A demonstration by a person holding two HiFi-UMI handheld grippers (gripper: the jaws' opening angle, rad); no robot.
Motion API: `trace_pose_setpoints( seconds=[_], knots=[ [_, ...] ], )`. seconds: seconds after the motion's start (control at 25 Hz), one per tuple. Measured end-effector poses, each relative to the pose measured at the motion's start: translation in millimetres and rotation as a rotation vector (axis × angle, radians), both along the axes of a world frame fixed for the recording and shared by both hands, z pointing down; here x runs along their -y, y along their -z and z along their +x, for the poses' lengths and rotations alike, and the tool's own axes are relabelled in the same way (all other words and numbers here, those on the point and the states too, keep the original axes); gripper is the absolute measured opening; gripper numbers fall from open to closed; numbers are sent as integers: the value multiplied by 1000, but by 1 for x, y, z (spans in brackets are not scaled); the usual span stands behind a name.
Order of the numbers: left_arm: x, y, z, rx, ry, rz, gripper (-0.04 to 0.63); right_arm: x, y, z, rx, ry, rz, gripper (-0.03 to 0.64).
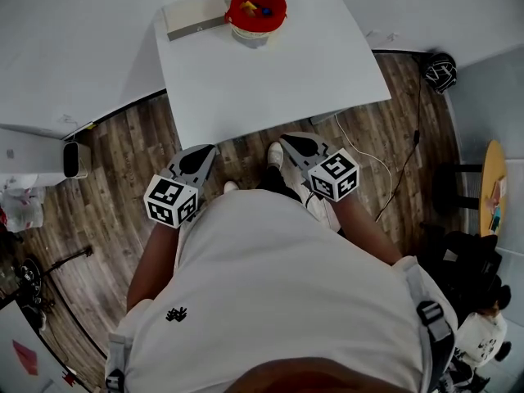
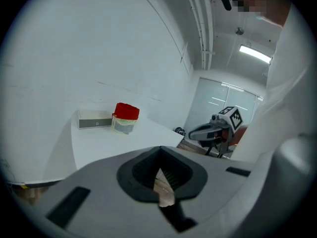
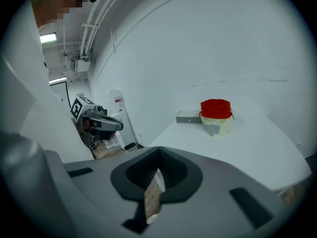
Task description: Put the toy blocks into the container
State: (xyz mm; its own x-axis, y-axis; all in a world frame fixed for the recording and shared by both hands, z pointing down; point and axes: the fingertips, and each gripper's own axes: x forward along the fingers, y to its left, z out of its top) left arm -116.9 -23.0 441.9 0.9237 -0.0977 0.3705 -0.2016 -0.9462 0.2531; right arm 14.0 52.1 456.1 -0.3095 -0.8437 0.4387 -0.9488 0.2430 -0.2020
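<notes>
The container (image 1: 255, 11), a clear tub with a red rim, stands at the far edge of the white table (image 1: 270, 72). Coloured toy blocks (image 1: 255, 8) lie inside it. It also shows in the left gripper view (image 2: 125, 118) and the right gripper view (image 3: 216, 117). My left gripper (image 1: 205, 151) and right gripper (image 1: 291, 142) hang close to my body, over the wooden floor just short of the table's near edge. Both are far from the container. The left gripper's (image 2: 161, 175) jaws are shut with nothing between them, and so are the right gripper's (image 3: 157, 175).
A flat grey box (image 1: 195, 13) lies just left of the container. On the floor are a black helmet-like object (image 1: 440, 70), a white cable (image 1: 385, 166) and a small white appliance (image 1: 75, 159). A yellow round table (image 1: 494, 188) stands at the right.
</notes>
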Motion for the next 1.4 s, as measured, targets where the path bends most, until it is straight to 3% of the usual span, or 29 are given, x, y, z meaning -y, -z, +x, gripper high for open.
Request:
trace_pose_setpoints(
  seconds=[0.8, 1.2, 1.4],
  knots=[
    [2, -8, -8, 24, 22, -15, 6, 16, 4, -8, 35, 24, 25, 5],
    [4, -15, 2, 32, 16, -47, 6, 24, 1, 1, 25, 34, 6, 5],
    [17, -19, 27, 42, -3, -43, 6, 36, -1, 19, 14, 48, 2, 5]
  ],
)
